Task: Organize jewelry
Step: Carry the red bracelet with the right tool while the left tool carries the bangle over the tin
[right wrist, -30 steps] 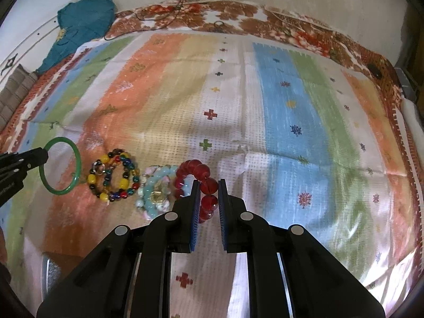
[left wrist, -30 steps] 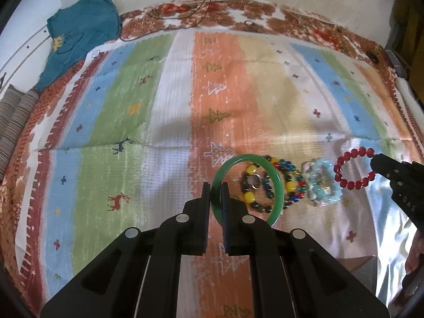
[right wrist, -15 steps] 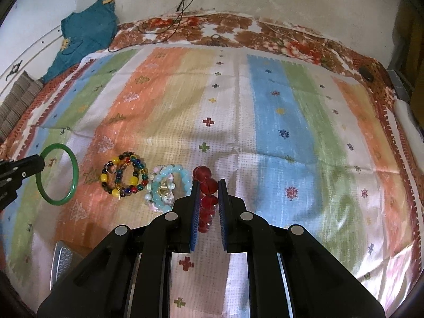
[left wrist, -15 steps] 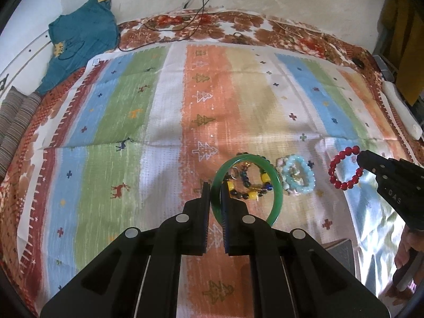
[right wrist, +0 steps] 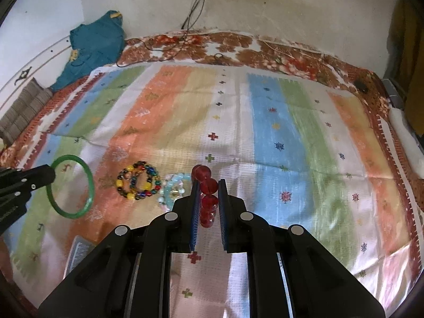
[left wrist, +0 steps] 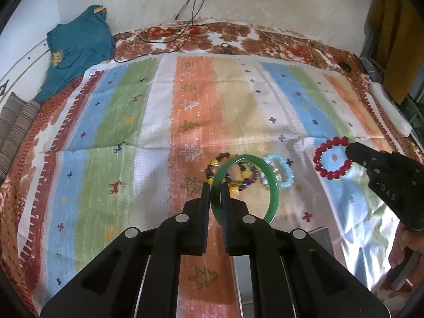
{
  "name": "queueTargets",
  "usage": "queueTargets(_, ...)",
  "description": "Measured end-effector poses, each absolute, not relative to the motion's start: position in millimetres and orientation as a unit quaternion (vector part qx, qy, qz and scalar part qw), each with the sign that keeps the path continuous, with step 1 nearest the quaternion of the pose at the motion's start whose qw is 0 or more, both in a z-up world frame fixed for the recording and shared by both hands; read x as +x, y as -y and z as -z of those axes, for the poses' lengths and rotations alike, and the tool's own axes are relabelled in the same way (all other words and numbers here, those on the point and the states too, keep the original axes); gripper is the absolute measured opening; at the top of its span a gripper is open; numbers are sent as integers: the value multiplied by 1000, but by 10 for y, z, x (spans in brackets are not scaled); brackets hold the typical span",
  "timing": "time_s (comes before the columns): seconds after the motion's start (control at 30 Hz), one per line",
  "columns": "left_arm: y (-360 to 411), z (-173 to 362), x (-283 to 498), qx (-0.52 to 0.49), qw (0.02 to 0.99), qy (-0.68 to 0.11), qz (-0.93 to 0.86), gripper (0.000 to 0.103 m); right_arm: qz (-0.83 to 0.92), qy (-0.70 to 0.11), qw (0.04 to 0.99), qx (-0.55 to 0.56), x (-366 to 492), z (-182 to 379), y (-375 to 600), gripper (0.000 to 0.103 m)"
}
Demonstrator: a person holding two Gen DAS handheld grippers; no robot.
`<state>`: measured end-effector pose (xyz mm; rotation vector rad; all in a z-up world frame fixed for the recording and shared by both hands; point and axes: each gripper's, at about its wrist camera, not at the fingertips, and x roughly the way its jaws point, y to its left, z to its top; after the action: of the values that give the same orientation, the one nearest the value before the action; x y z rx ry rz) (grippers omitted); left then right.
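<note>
Both grippers now off the cloth, each carrying a piece. A second ago the smooth green bangle (left wrist: 273, 185) and the red round-bead bracelet (left wrist: 332, 157) hung lower, close over the row of jewelry; both have since lifted up and back toward the near edge.

Left gripper (left wrist: 214, 198): jaws nearly closed, clamped on the bangle's near-left rim. Ring stands upright, clear of the striped woven cloth (left wrist: 119, 122).

Right gripper (right wrist: 206, 198): jaws nearly closed, pinching the red bracelet edge-on; beads stack between the pads in its own view.

Left behind on the cloth: multicoloured bead bracelet (right wrist: 139, 184) and pale blue bead bracelet (right wrist: 173, 189), side by side, centre-near, unmoved.

A grey flat box or tray (right wrist: 79, 251) shows at the near edge, partly hidden; contents not readable.

Judgement: pick-up done for two of four pieces; carry toward a storage spot likely next. Grip on the bangle is narrow, so it could swing or slip.
</note>
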<state>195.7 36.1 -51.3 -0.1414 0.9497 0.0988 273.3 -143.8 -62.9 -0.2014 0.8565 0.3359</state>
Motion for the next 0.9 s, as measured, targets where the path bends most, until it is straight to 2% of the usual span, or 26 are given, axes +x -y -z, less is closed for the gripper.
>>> queueTargets(0.9, -6, 372, 1396, -39, 892, -449, -35, 8, -205, -394, 890, -103, 1923, 381, 1431, 14)
